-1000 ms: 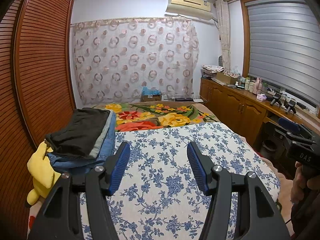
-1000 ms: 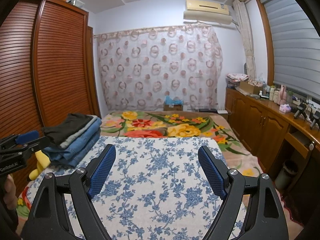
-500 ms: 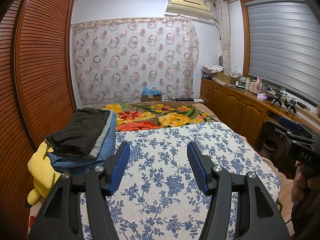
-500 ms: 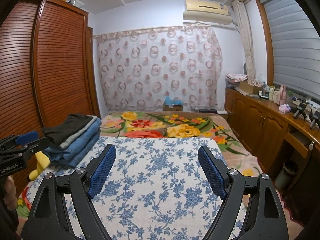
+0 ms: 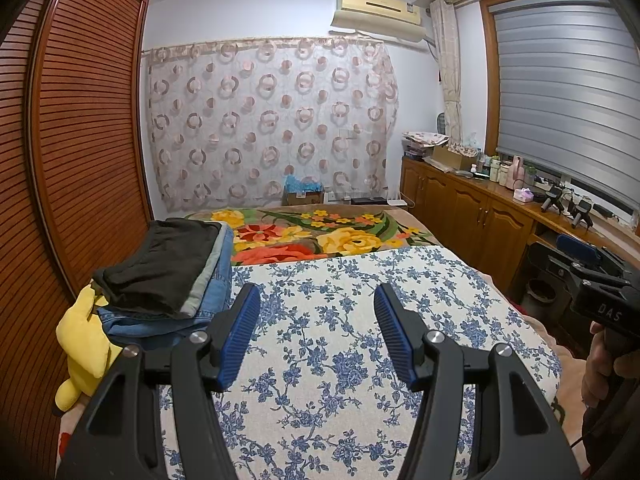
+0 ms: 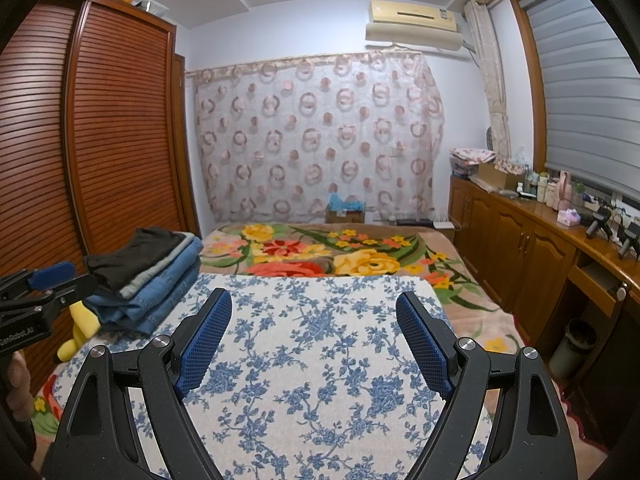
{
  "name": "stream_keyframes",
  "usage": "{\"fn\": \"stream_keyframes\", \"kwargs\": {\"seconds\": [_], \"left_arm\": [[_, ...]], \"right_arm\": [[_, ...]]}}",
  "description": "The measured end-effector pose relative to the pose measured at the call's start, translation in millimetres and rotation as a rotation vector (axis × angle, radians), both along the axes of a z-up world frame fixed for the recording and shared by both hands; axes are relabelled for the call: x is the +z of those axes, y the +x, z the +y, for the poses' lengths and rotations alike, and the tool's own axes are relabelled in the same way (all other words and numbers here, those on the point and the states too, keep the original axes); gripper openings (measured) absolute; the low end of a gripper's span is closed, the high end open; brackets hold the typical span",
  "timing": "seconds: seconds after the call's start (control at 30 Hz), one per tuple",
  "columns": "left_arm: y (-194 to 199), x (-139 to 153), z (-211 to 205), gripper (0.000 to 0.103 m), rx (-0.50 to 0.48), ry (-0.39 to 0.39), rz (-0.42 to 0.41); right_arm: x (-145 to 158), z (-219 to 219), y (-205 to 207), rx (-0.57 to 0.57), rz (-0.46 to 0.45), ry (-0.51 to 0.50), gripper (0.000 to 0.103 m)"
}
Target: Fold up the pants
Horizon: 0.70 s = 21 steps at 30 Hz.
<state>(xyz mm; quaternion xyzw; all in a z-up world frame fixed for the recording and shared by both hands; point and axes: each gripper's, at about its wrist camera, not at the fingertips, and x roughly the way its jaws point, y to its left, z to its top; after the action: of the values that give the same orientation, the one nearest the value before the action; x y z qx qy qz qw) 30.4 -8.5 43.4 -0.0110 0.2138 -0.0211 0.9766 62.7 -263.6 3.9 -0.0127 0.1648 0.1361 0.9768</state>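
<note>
Lying stacked at the bed's left edge, folded pants sit left of left gripper, jaws parted, empty. Right gripper wide, empty; its body reads "DAS".

left tongs apart, nothing between blue pads. right tongs spread wider, also holding nothing. both tip a bit down, side by side. bare hand grips handle of right tongs at far right. other hand grips handle of left tongs at far left.
</note>
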Motion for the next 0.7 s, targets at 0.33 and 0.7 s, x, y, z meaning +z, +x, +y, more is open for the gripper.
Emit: {"fn": "stream_keyframes", "kwargs": {"seconds": [0.33, 0.7], "left_arm": [[-0.1, -0.8, 0.0, 0.059, 0.0, 0.0, 0.0], [0.0, -1.8, 0.5, 0.059, -0.001, 0.0, 0.0]], "right_arm": [[2.9, 0.3, -0.4, -0.006, -0.003, 0.001, 0.086], [2.6, 0.5, -0.5, -0.006, -0.003, 0.001, 0.086]]}}
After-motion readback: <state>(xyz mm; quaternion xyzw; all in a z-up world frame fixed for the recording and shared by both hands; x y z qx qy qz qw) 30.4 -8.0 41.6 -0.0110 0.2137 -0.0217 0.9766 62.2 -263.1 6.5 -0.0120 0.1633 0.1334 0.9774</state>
